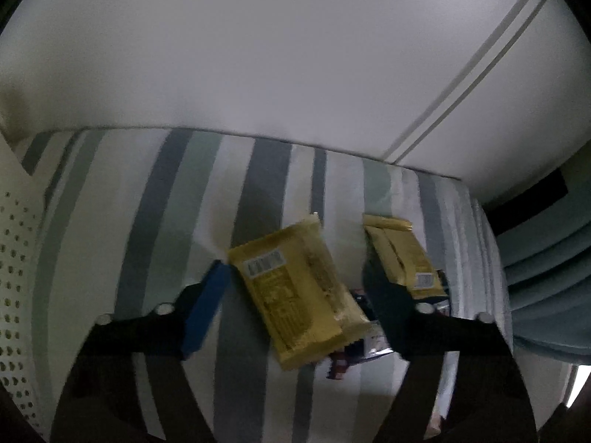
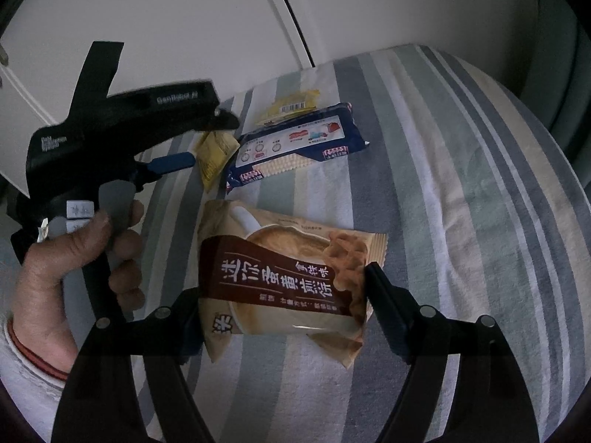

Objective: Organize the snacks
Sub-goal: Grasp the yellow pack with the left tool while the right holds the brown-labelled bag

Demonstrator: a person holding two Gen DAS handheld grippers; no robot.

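Organizing now: we have two hand-held grippers over a striped bed (image 2: 461, 170), each working on a snack packet.
Right hand-held gripper (image 2: 284, 295): its jaws stand fairly wide on either side of a brown-and-cream biscuit packet (image 2: 284, 277). The fingers seem to touch the packet's two sides, but we cannot tell whether they grip it or whether it simply lies on the bed.
Left hand-held gripper (image 1: 295, 288): its jaws are wide, and a yellow packet (image 1: 299, 295) lies between them, touching neither finger as far as we can see. In the right wrist view a hand (image 2: 77, 258) holds this tool by its trigger.
Other snacks: a second yellow packet (image 1: 402, 254) lies just beside the first, partly behind the right-side finger. A dark blue wafer pack (image 2: 295, 144) sits further up the bed, toward its far edge by the white wall (image 1: 295, 55), with one more yellow packet (image 2: 291, 107) behind it.
Step in hand, as we judge it: closing on one packet with each tool.
How to do it well: we would centre each packet between the fingers and close gently across its width, since the contents are likely brittle. On the left we would keep the right-side finger clear of the neighbouring packet.
Risk: slick film may slip.
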